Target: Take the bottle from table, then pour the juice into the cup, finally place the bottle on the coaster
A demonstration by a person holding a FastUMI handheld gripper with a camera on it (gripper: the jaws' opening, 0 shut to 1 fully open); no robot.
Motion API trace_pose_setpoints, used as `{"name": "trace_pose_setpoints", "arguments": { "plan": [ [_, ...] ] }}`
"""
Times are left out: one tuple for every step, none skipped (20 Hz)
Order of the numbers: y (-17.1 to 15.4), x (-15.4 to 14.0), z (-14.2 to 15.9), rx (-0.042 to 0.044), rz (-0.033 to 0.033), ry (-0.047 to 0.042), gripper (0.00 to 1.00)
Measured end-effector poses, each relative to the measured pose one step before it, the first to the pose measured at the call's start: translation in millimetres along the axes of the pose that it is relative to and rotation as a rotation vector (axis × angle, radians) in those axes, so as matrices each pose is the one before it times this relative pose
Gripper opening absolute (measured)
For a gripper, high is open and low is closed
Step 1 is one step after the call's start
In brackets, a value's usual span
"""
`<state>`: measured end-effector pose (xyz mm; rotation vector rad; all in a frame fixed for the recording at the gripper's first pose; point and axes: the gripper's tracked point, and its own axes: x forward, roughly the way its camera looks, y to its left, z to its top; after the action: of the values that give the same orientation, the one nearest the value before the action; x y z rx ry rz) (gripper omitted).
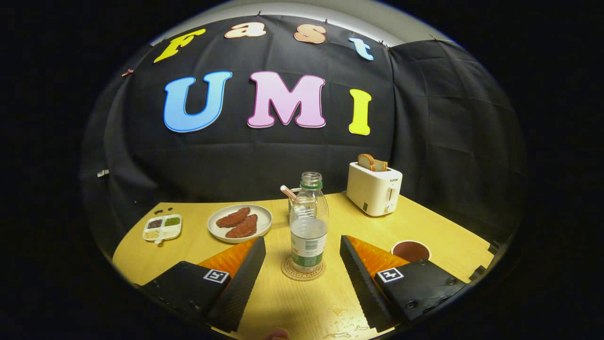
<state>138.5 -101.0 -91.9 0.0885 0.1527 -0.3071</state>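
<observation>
A clear plastic bottle (308, 222) with a green label and no cap stands upright on a round cork coaster (302, 270), just ahead of my fingers and centred between them. It is about half full of clear liquid. My gripper (302, 248) is open, its two black and orange fingers apart on either side of the bottle and touching nothing. A glass cup (293, 199) with a pink straw stands right behind the bottle, mostly hidden by it.
A white plate (239, 223) with two brown patties lies beyond the left finger, a small divided dish (162, 228) further left. A white toaster (374, 188) with bread stands back right. A brown round cup (410, 250) sits by the right finger. Water drops (347, 326) wet the near table.
</observation>
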Motion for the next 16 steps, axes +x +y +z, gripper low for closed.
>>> {"name": "trace_pose_setpoints", "arguments": {
  "plan": [
    [1.67, -11.89, 3.36, -0.0014, 0.00719, 0.00739, 0.97],
    [1.42, -12.4, 6.38, -0.00854, 0.01122, 0.00048, 0.97],
    [-1.43, -12.46, 6.92, -0.01825, 0.007, -0.00378, 0.97],
    [-4.06, -10.54, 6.51, -0.01657, -0.00165, -0.00565, 0.97],
    [-3.46, -9.62, 7.04, -0.0052, 0.00317, -0.00943, 0.97],
    [-2.76, -9.54, 7.75, 0.00756, 0.005, -0.01039, 0.97],
    [-2.28, -8.78, 9.15, 0.01242, 0.00853, -0.01651, 0.97],
    [-1.83, -7.65, 8.96, 0.00954, 0.01081, -0.01565, 0.97],
    [-4.63, -6.92, 5.35, 0.00463, 0.0055, -0.00536, 0.97],
    [-4.66, -7.62, 3.88, -0.00093, 0.00865, 0.00213, 0.97],
    [-3.17, -8.37, 4.92, -0.00614, 0.01703, 0.0006, 0.97],
    [-4.39, -7.67, 5.32, -0.01161, 0.01763, 0.0027, 0.97],
    [-4.22, -8.18, 5.25, -0.01799, 0.02697, 0.00921, 0.97],
    [-5.27, -8.64, 4.87, -0.02844, 0.0228, 0.01073, 0.97],
    [-5.72, -8.81, 8.46, -0.02968, 0.02512, -0.0028, 0.97],
    [-3.01, -8.09, 9.22, -0.02825, 0.02817, -0.00929, 0.97]
  ]
}}
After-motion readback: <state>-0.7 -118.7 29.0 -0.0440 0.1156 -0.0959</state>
